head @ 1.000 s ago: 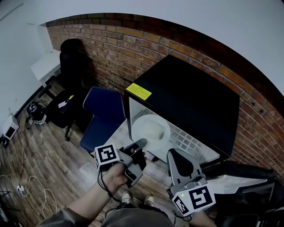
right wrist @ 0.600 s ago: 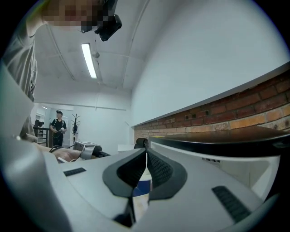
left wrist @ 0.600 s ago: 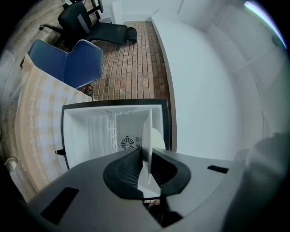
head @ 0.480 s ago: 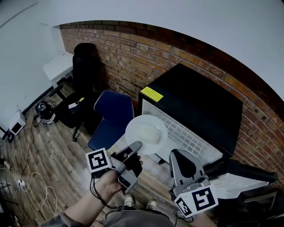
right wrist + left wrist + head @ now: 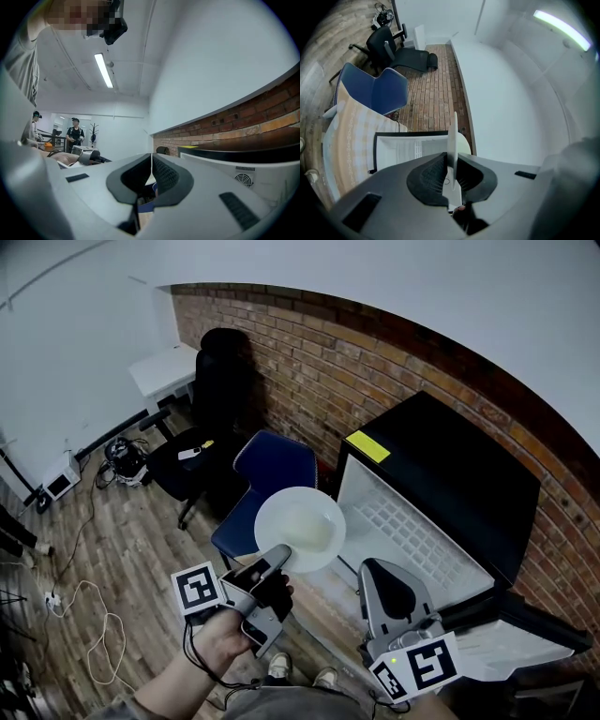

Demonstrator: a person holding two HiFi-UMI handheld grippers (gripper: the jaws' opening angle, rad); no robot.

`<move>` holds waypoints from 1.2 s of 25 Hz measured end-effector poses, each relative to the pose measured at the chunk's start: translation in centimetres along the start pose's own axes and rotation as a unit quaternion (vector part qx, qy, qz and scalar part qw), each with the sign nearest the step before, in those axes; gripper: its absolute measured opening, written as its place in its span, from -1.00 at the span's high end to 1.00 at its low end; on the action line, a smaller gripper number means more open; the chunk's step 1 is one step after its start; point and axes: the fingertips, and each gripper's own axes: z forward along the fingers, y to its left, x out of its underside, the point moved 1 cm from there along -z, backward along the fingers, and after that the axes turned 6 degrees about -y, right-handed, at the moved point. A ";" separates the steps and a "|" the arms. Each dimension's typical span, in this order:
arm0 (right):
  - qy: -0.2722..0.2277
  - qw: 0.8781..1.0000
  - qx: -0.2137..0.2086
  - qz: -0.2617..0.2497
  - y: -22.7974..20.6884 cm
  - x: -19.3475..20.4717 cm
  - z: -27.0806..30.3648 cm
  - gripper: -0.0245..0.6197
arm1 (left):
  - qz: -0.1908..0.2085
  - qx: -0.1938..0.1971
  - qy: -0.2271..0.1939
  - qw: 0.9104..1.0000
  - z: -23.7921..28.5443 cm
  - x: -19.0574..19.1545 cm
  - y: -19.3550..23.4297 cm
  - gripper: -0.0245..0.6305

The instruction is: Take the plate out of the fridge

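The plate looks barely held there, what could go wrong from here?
The left tool pinches the plate only at its rim, so it could tilt or slip out. It seems to hang over the blue chair and wood floor, clear of the fridge, so a drop might break it. The fridge stands open, losing cold.
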 end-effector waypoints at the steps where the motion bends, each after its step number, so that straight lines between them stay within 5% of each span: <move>1: 0.000 1.000 -0.006 0.001 0.4 0.1 0.3 0.83 | 0.001 -0.001 -0.008 1.000 -0.5 -0.4 0.1 0.80; 12: 0.023 0.998 -0.054 0.011 3.5 2.8 2.5 0.83 | -0.002 -0.021 -0.059 0.998 -5.3 -3.4 2.6 0.80; 30: 0.073 0.994 -0.084 0.021 6.2 7.9 3.5 0.83 | -0.017 -0.057 -0.086 0.994 -9.6 -4.7 7.4 0.80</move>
